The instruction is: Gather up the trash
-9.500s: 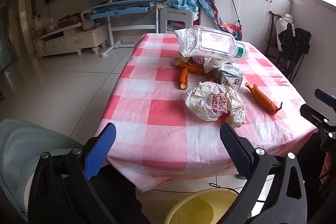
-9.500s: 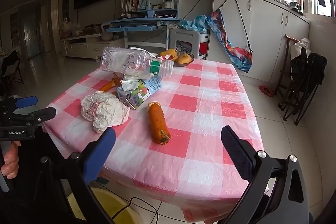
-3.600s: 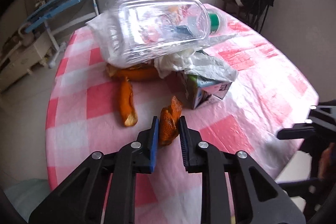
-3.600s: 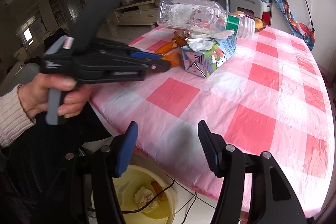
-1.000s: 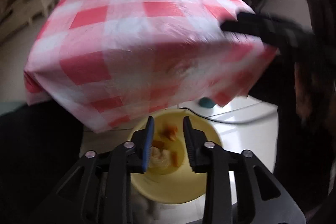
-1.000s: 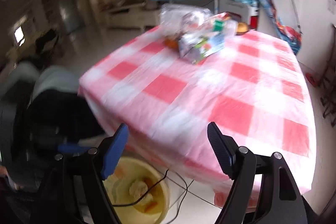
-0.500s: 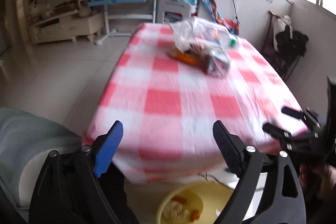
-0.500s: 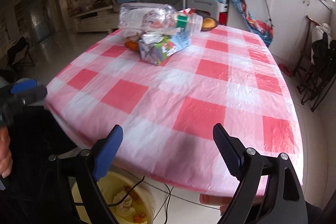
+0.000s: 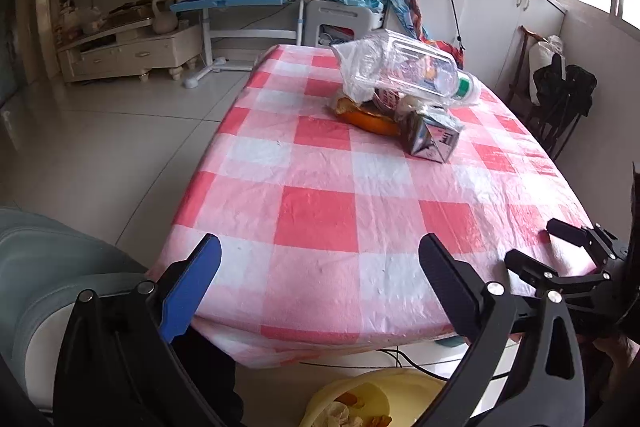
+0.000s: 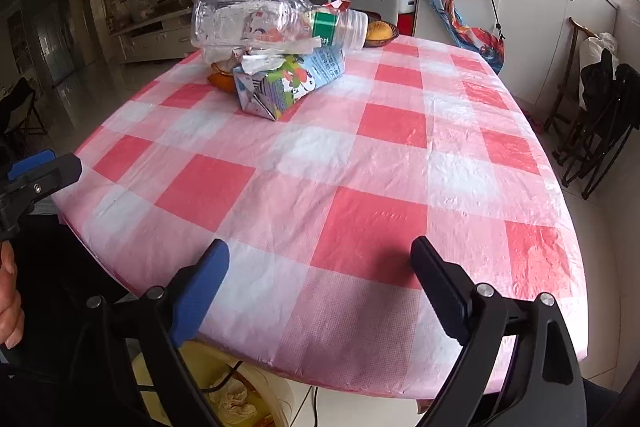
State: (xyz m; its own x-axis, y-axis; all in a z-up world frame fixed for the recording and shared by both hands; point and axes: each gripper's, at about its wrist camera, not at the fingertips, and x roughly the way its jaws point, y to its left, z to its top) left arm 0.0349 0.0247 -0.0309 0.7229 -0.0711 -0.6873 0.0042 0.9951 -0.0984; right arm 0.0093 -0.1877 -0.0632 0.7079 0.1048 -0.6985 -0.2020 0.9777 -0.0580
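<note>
A pile of trash sits at the far middle of the pink checked table (image 9: 320,211): a clear plastic bottle (image 9: 404,67) lying on top, orange peel (image 9: 372,121) under it, and a crushed drink carton (image 9: 430,141) in front. The right wrist view shows the bottle (image 10: 264,21), the carton (image 10: 288,83) and a bit of peel (image 10: 222,81). My left gripper (image 9: 320,271) is open and empty over the near table edge. My right gripper (image 10: 320,283) is open and empty over the near edge too. A yellow bin (image 9: 372,403) with collected trash stands on the floor below.
The right gripper shows at the right of the left wrist view (image 9: 560,259); the left gripper's tip shows at the left of the right wrist view (image 10: 36,171). A bowl of fruit (image 10: 380,33) sits at the table's far end. A folded chair (image 9: 560,103) stands right. A grey seat (image 9: 48,275) is near left.
My left gripper let orange peel fall into the yellow bin, then rose back above the table edge and opened wide. My right gripper stayed open and steadied over the near edge.
</note>
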